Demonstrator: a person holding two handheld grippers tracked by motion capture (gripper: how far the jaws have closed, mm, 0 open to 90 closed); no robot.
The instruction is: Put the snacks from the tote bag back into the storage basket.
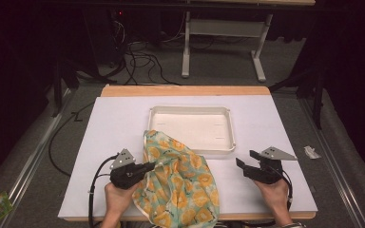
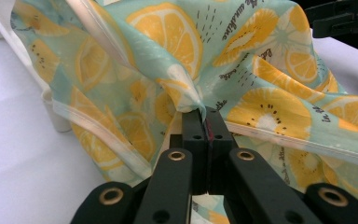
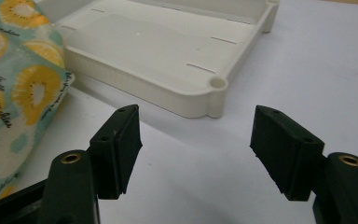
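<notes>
The left hand-held gripper (image 1: pixel 148 167) is clamped on a bunched fold of the cloth (image 1: pixel 178 178); in the left gripper view the jaws are seen pressed together with the fabric (image 2: pixel 186 88) pinched between them. The right hand-held gripper (image 1: pixel 244 159) is held with its jaws apart and nothing between them, well clear of the cloth's right edge and just in front of the tray (image 1: pixel 190 111).

The cloth is draped from the tray's near-left corner down across the desk (image 1: pixel 114 133), with its lower hem hanging past the near edge. Only one corner is judged to have been carried onto the tray; most of the fabric is left outside it, loosely crumpled. If the cloth is meant for the tray, the bulk of the work is judged to remain, and a second grip by the free jaws would be called for.

Open desk is seen to the left of the cloth and to the right of the tray. The tray's raised rim (image 3: pixel 214 84) could snag the fabric, and the overhanging hem could slip off the desk.
</notes>
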